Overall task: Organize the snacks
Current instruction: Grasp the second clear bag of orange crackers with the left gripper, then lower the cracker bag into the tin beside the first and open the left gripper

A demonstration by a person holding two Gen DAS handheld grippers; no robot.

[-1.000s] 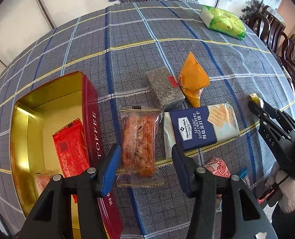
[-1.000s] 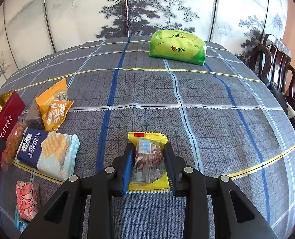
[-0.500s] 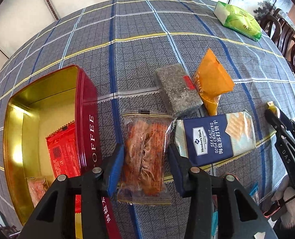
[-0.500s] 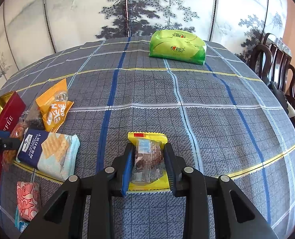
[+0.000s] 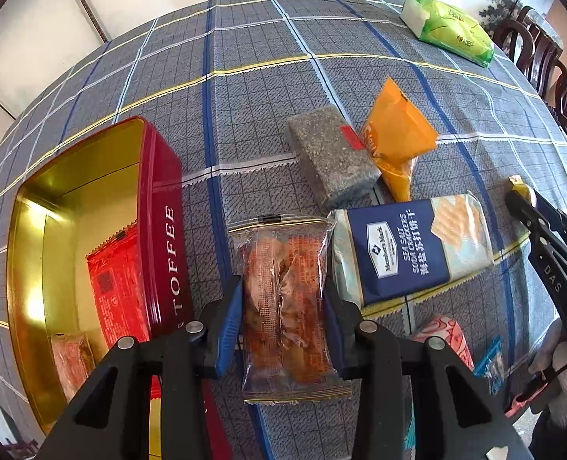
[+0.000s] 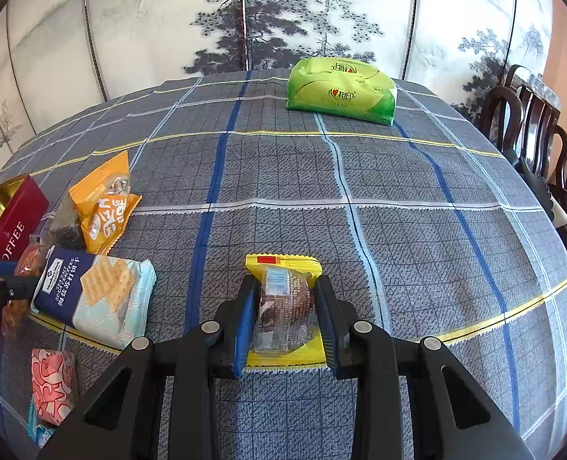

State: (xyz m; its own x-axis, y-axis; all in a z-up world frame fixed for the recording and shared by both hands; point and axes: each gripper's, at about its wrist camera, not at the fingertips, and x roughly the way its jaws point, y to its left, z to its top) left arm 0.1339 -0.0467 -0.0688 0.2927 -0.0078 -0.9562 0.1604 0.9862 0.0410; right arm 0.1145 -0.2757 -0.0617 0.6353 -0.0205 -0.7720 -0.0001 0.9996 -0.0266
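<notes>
My left gripper (image 5: 283, 322) has its blue pads on both sides of a clear packet of orange-brown snack (image 5: 283, 291) that lies on the cloth next to the red TOFFEE tin (image 5: 164, 230). The pads touch the packet's sides. The tin holds a red packet (image 5: 117, 287) and a small clear packet (image 5: 71, 364). My right gripper (image 6: 285, 314) is shut on a yellow-edged packet with a brown cake (image 6: 283, 303), held at the cloth. The right gripper also shows in the left wrist view (image 5: 544, 237).
A blue sea-salt cracker pack (image 5: 410, 245), a grey seeded block (image 5: 331, 157), an orange pouch (image 5: 396, 142), a pink packet (image 5: 448, 337) and a small blue one (image 5: 490, 360) lie on the checked cloth. A green tissue pack (image 6: 341, 90) sits at the far side. Chairs (image 6: 540, 130) stand at the right.
My left gripper moved forward and down over the orange-brown packet and narrowed until its pads touch the packet. The right gripper kept still with the yellow packet.
</notes>
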